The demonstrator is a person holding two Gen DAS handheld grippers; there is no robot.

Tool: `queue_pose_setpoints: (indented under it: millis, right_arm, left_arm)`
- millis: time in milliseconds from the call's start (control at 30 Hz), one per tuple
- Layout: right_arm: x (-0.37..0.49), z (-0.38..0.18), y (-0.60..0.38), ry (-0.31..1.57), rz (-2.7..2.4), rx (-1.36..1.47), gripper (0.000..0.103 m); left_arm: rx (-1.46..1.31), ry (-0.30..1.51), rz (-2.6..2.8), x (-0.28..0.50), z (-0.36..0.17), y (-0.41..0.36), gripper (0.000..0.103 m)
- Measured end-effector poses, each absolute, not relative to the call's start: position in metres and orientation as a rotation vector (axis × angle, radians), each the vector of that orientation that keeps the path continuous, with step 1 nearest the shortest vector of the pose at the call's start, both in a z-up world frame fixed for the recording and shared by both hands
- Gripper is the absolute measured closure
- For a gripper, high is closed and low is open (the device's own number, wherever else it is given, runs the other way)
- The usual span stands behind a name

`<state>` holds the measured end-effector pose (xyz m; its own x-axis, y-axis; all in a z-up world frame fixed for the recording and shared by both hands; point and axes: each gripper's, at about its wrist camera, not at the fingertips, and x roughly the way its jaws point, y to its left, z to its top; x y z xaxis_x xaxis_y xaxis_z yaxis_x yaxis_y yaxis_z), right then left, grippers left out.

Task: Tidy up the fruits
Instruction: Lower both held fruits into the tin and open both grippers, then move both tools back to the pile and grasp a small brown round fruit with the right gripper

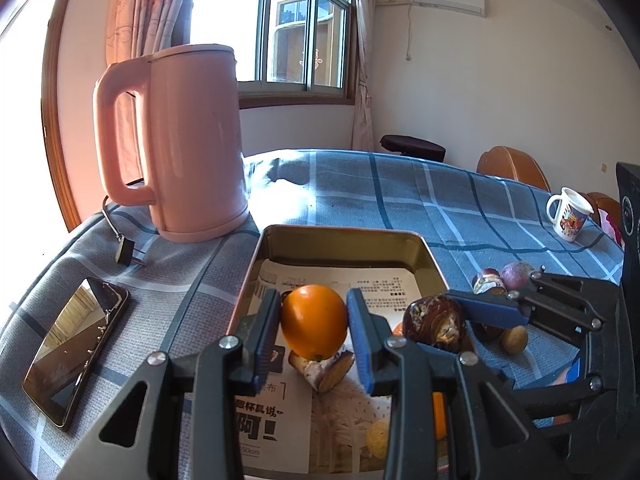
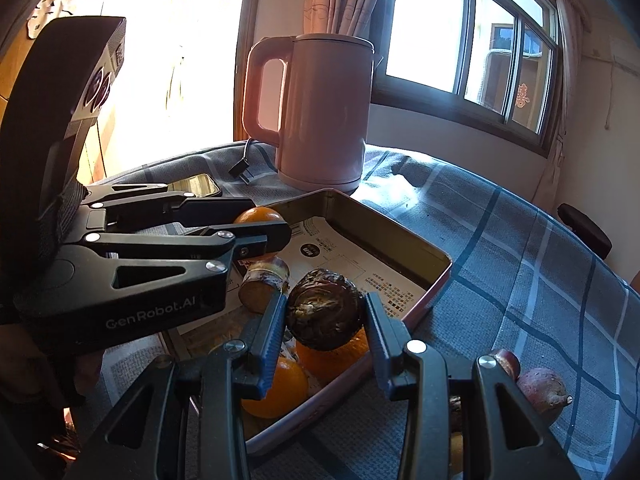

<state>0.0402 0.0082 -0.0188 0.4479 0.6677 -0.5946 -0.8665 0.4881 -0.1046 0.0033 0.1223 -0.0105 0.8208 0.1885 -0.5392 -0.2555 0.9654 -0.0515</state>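
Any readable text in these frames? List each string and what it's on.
"GenRobot.AI": white lettering on the left gripper body, right wrist view.
"150cm": small print on the paper liner in the tin.
Large Chinese headline on the liner: partly hidden by the gripper, not fully readable.
Fine print on the liner: too small.
Red character on the window: blurred.
Mug picture: no legible words.

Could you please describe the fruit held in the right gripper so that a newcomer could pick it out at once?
Find the pink kettle on the checked tablecloth; in front of it lies a metal tray lined with printed paper. Over its near corner the right gripper clamps a round fruit. Unlike the smooth oranges below, it is dark brown and wrinkled.
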Motion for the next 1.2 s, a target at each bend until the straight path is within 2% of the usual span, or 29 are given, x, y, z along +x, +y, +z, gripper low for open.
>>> queue_pose_setpoints:
  millis: [533, 600, 667, 733, 933, 1200]
  right_arm:
    - [0.042, -0.021, 0.012, 0.545, 0.978, -0.441, 0.06]
    - [0.042, -0.02, 0.011, 0.542, 0.976, -0.436, 0.043]
    - [0.04, -0.018, 0.008, 0.519, 0.967, -0.424, 0.034]
    - [0.04, -0.014, 0.0, 0.494, 0.953, -0.401, 0.034]
    - [0.057, -0.007, -0.057, 0.506, 0.831, -0.33, 0.035]
    - [0.087, -0.016, -0.105, 0.636, 0.742, -0.248, 0.035]
  left_arm:
    - [-0.108, 0.586, 0.248, 0.008, -0.013, 0.121, 0.066]
    - [-0.107, 0.583, 0.252, 0.007, -0.012, 0.122, 0.062]
    - [-0.11, 0.568, 0.263, 0.005, -0.011, 0.122, 0.046]
    - [-0.121, 0.538, 0.256, 0.0, -0.009, 0.121, 0.038]
    - [-0.144, 0.489, 0.243, -0.009, -0.004, 0.117, 0.027]
    - [-0.126, 0.484, 0.193, -0.004, -0.003, 0.092, 0.025]
